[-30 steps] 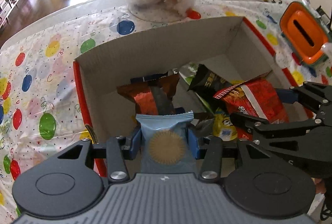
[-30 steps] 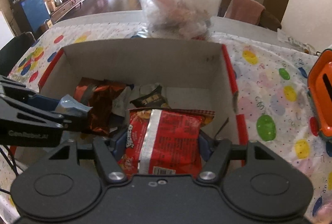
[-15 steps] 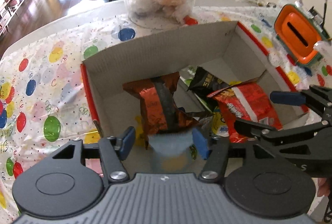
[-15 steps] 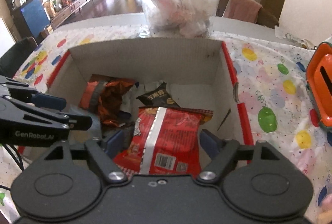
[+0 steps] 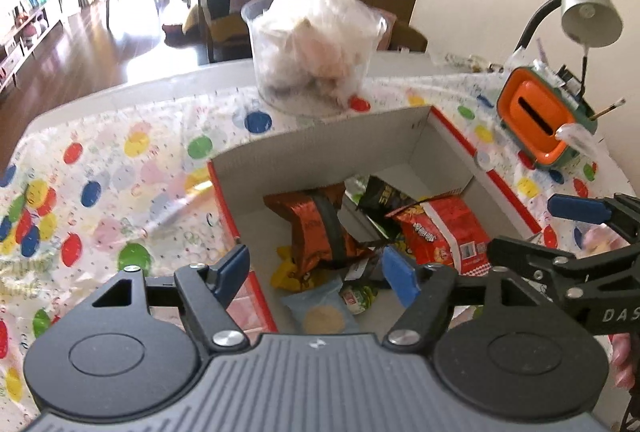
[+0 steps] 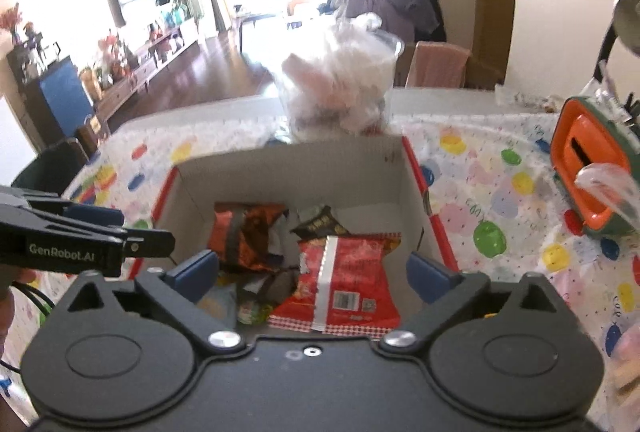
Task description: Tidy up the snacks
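A cardboard box [image 5: 320, 147] with red outer sides [image 6: 288, 167] holds several snack packets. The pale blue biscuit packet [image 5: 320, 312] lies on the box floor below my left gripper [image 5: 316, 272], whose jaws are opening with nothing gripped. The red crisps packet [image 6: 344, 280] [image 5: 444, 232] lies flat in the box under my right gripper [image 6: 312, 272], whose jaws are also opening wide and hold nothing. A brown-orange packet [image 5: 316, 228] [image 6: 244, 236] and a black packet [image 5: 384, 195] lie between them. Both grippers hang above the box's near end, side by side.
A clear tub of wrapped items [image 5: 312, 51] [image 6: 340, 87] stands behind the box. An orange and green container [image 5: 540, 115] [image 6: 588, 175] and a grey desk lamp [image 5: 588, 7] stand at the right. The spotted tablecloth [image 5: 100, 167] spreads left of the box.
The left gripper let go of the blue biscuit packet, which dropped into the box. The right gripper released the red crisps packet. Both grippers opened, rose and drew back from the box.
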